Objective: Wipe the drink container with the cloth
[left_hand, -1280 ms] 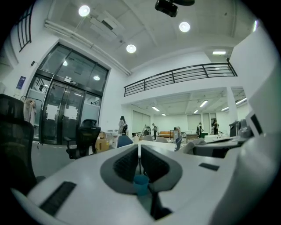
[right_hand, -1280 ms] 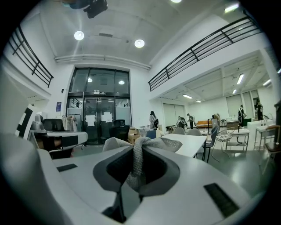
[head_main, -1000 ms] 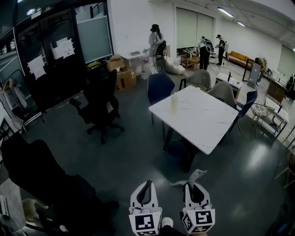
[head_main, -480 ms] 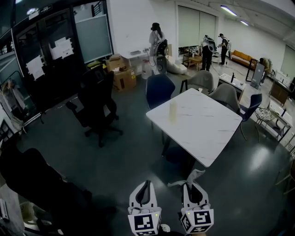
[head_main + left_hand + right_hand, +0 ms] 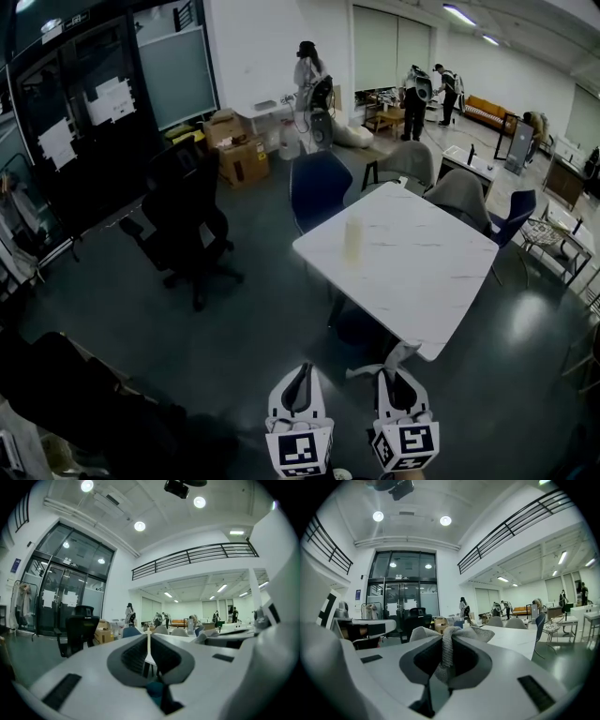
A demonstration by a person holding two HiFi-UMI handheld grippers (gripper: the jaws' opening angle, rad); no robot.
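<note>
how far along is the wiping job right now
Done: the cloth is clamped in the right gripper. In hand: both grippers hang short of the white table, the left gripper shut and empty. Left: reaching the drink container, which stands on that table, and wiping it.

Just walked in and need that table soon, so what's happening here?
A person holds a claw in each hand. The right claw is shut on a grey cloth; the left claw is shut and empty. The drink container stands untouched on the white table, well ahead of both claws, so no wiping has begun.
</note>
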